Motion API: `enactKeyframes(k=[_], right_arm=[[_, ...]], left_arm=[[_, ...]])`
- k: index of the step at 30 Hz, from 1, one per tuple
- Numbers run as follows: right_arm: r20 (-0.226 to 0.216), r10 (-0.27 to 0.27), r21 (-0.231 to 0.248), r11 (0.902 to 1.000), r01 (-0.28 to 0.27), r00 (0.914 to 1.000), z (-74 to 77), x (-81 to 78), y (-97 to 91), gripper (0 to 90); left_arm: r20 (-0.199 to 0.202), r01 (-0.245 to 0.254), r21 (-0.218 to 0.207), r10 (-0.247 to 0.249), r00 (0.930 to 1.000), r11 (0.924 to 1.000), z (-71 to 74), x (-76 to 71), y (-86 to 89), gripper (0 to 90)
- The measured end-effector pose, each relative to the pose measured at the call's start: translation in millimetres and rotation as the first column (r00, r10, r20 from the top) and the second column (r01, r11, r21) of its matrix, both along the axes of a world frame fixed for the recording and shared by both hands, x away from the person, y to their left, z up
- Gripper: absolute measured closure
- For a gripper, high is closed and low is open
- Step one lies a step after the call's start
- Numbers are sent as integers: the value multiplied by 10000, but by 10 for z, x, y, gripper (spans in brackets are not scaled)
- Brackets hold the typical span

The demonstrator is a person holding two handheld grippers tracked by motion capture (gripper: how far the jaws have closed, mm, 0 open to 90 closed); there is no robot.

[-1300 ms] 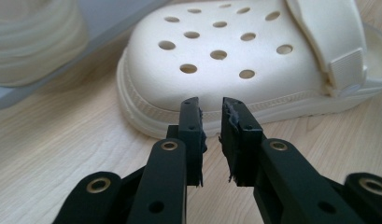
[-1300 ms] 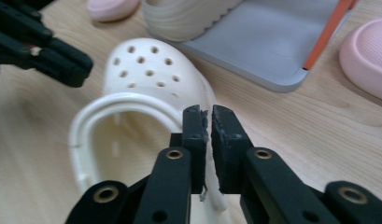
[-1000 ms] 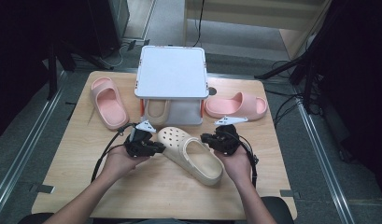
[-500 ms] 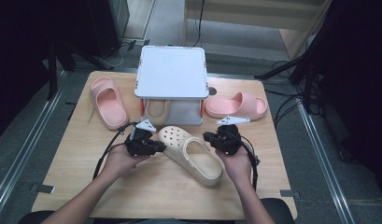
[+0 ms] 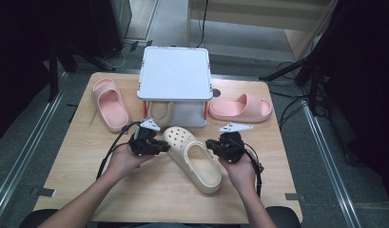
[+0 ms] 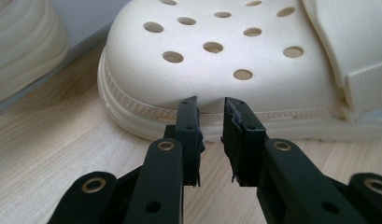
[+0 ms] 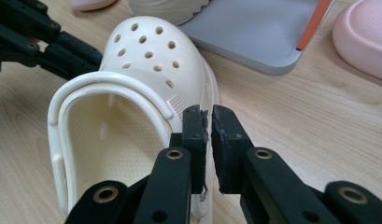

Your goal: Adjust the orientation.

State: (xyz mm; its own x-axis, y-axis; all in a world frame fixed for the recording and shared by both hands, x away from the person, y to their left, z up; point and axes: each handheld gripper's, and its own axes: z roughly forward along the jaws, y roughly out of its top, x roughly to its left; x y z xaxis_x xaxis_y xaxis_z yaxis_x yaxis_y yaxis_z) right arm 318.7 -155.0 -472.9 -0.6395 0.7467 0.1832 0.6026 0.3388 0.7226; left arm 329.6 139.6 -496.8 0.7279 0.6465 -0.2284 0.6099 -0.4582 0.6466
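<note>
Wooden table carries everything here, its pale grain bare in front of you. At its far middle stands a grey two-level rack with orange uprights; its flat top hides most of a cream shoe tucked on the lower shelf. A pink slide sandal lies to the rack's left, well apart from your hands, and a second pink slide lies on its side to the rack's right. Nothing stands between you and the cream clog, which lies at the table's centre, toe towards the rack and heel towards you, angled to your right. No brand or writing can be read on any shoe or on the rack.

Your forearms come in low from the near edge, palms turned inward, each hand on one side of the clog. Your left gripper points level at the clog's perforated toe; its jaws have a small gap between them, the tips just at the sole's ribbed edge and nothing pinched between them. Your right gripper points along the clog's outer side by the heel strap; its jaws are nearly together with only a sliver between the pads, clamping nothing.
</note>
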Motion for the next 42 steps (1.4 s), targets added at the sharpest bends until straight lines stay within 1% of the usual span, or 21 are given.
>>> enactKeyframes(k=[5, 9, 10, 12, 17, 19, 22, 23, 26, 28, 29, 32, 33, 34, 35, 36, 37, 38, 40, 41, 42], right_arm=[[4, -131, 44, 9999, 131, 9999, -6, -73, -15, 847], [64, -217, 63, 9997, 216, 9997, -11, -115, -30, 848], [128, -290, 57, 9996, 290, 9995, -14, -148, -38, 851], [133, -292, 87, 9995, 290, 9995, -16, -157, -41, 853], [157, -492, 170, 9987, 490, 9987, -23, -238, -73, 858], [180, -560, 158, 9983, 557, 9983, -25, -258, -75, 861], [239, -663, 183, 9977, 659, 9975, -30, -313, -69, 872], [244, -668, 230, 9975, 663, 9975, -35, -323, -67, 872], [69, -635, 498, 9968, 630, 9980, -50, -356, -59, 869], [55, -624, 531, 9967, 620, 9980, -54, -383, -42, 866], [107, -603, 463, 9971, 597, 9981, -55, -394, -31, 864], [184, -641, 152, 9978, 638, 9978, -59, -413, -14, 835], [184, -641, 152, 9978, 638, 9978, -59, -413, -14, 835], [179, -658, 138, 9978, 656, 9977, -60, -413, -17, 824], [99, -692, 241, 9973, 690, 9976, -51, -402, -42, 788], [129, -708, 302, 9971, 704, 9974, -46, -400, -52, 774], [127, -738, 376, 9966, 732, 9972, -38, -401, -58, 755], [165, -777, 514, 9957, 767, 9968, -20, -406, -70, 719], [238, -839, 696, 9942, 821, 9962, 8, -421, -88, 697], [250, -856, 737, 9938, 836, 9960, 17, -430, -91, 684], [300, -862, 748, 9937, 838, 9958, 29, -445, -96, 666]], left_arm=[[-25, -18, -113, 17, 10000, 9999, -5, 59, -41, 742], [-47, 89, -97, -89, 9999, 9999, -4, 98, -65, 742], [-58, 136, -89, -137, 9999, 9999, -2, 121, -87, 742], [-57, 192, -53, -192, 9998, 9998, 0, 133, -96, 743], [-32, 300, -77, -300, 9995, 9995, -4, 183, -151, 744], [-50, 360, -18, -361, 9993, 9993, 3, 202, -177, 746], [89, 493, 178, -494, 9987, 9986, 17, 234, -215, 746], [113, 455, 183, -458, 9989, 9988, 19, 241, -222, 746], [127, 432, 218, -435, 9990, 9988, 21, 267, -224, 745], [69, 372, 128, -372, 9993, 9992, 17, 287, -221, 742], [83, 356, 139, -357, 9993, 9993, 18, 290, -223, 740], [69, 382, 324, -384, 9992, 9987, 41, 307, -231, 724], [69, 382, 324, -384, 9992, 9987, 41, 307, -231, 708], [89, 422, 303, -425, 9991, 9986, 73, 321, -219, 708], [92, 315, 72, -315, 9995, 9995, 102, 323, -209, 689], [126, 378, 104, -379, 9992, 9992, 123, 321, -197, 687], [148, 389, 8, -389, 9991, 9992, 151, 307, -192, 686], [151, 463, 2, -463, 9988, 9989, 177, 295, -184, 684], [241, 571, 12, -571, 9981, 9984, 225, 272, -171, 681], [241, 571, 12, -571, 9981, 9984, 225, 272, -171, 681], [324, 618, -78, -615, 9976, 9981, 296, 247, -147, 681]])
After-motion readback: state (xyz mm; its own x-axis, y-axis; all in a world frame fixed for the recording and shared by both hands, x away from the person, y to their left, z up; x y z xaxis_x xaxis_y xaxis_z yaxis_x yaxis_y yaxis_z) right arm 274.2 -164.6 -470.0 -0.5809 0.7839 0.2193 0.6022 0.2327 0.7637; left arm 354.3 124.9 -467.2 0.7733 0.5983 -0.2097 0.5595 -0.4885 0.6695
